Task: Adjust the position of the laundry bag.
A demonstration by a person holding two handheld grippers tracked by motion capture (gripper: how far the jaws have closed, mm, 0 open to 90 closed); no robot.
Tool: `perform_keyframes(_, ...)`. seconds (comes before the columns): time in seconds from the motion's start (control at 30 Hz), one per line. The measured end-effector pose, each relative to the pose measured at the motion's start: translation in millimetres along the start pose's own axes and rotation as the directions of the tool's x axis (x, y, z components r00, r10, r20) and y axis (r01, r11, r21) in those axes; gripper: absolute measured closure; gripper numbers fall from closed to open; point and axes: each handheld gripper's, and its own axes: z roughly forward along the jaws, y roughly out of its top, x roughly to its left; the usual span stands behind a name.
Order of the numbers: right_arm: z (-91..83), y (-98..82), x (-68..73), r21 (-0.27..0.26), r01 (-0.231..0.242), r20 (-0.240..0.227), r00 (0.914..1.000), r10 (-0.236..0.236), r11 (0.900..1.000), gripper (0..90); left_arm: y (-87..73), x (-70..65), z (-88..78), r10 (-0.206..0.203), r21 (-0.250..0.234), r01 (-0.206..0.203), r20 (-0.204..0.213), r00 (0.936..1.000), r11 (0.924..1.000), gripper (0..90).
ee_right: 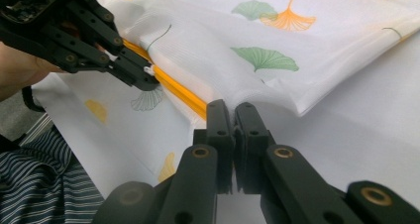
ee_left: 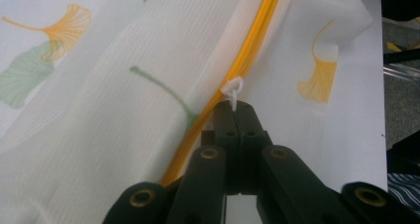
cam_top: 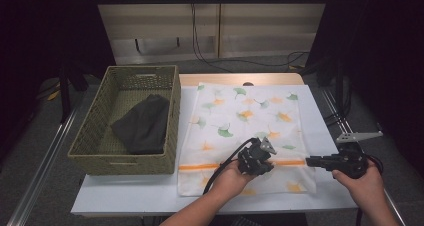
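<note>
Both tongs clamped along the pillowcase's orange zipper

Nearest us, our right tongs (ee_right: 234, 110) pinch the pillowcase (cam_top: 245, 121) edge at the zipper (ee_right: 178, 91); our left tongs (ee_left: 238, 111) are closed on the white zipper pull (ee_left: 233, 87). The pillowcase lies flat on the surface (cam_top: 130, 191), beside the wicker basket (cam_top: 172, 111).

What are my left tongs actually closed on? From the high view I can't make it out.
Observer: The left tongs are shut on the small white zipper pull of the orange zipper.
Operator: And the right tongs?
Observer: The right tongs are shut at the pillowcase edge, right by the zipper's end, and appear to pinch the cloth.
Operator: Does the cloth lie flat between them?
Observer: No. In the right gripper view, the cloth just above the zipper stands up in a soft fold.
</note>
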Motion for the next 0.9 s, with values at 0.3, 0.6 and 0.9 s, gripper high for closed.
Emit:
perform_keyframes(0.3, -0.5, -0.2, -9.4, -0.004, 0.001, 0.044, 0.9991, -0.001, 1.000, 87.4, -4.7, 1.1, -6.4, -0.014, 0.000, 0.014, 0.000, 0.9999, 0.9999, 90.0)
perform_keyframes(0.6, -0.6, -0.5, -13.3, -0.007, 0.001, 0.064, 0.9979, 0.000, 1.000, 87.5, -12.3, 4.0, -12.8, -0.021, -0.002, 0.021, 0.003, 0.9998, 0.9998, 90.0)
perform_keyframes(0.9, -0.2, 0.8, -14.8, -0.008, -0.010, 0.063, 0.9980, 0.010, 1.000, 87.4, -22.9, 6.9, -26.3, -0.026, 0.007, 0.026, -0.010, 0.9996, 0.9996, 90.0)
